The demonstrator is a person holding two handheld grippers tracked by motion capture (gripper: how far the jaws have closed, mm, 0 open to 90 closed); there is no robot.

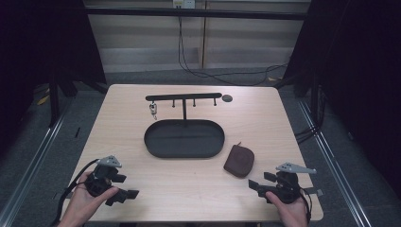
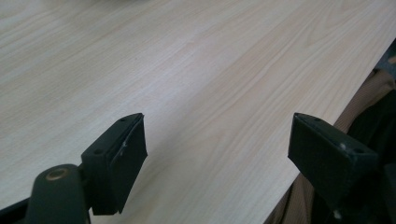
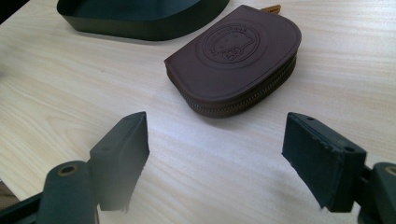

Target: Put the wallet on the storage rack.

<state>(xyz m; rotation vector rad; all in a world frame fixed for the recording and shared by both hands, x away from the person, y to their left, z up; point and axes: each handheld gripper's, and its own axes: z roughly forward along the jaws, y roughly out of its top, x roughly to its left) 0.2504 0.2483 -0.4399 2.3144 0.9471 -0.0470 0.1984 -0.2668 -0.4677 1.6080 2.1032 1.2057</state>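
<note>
Here, left claw (image 2: 215, 154) wide open, empty, right claw (image 3: 215, 158) too — brown pouch (image 3: 236, 58) just ahead

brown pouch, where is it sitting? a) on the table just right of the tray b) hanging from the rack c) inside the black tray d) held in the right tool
a: the brown pouch lies flat on the bare table just right of the black tray, apart from its wall, and in the right gripper view it lies ahead of the open right tool, not between its jaws.
</note>
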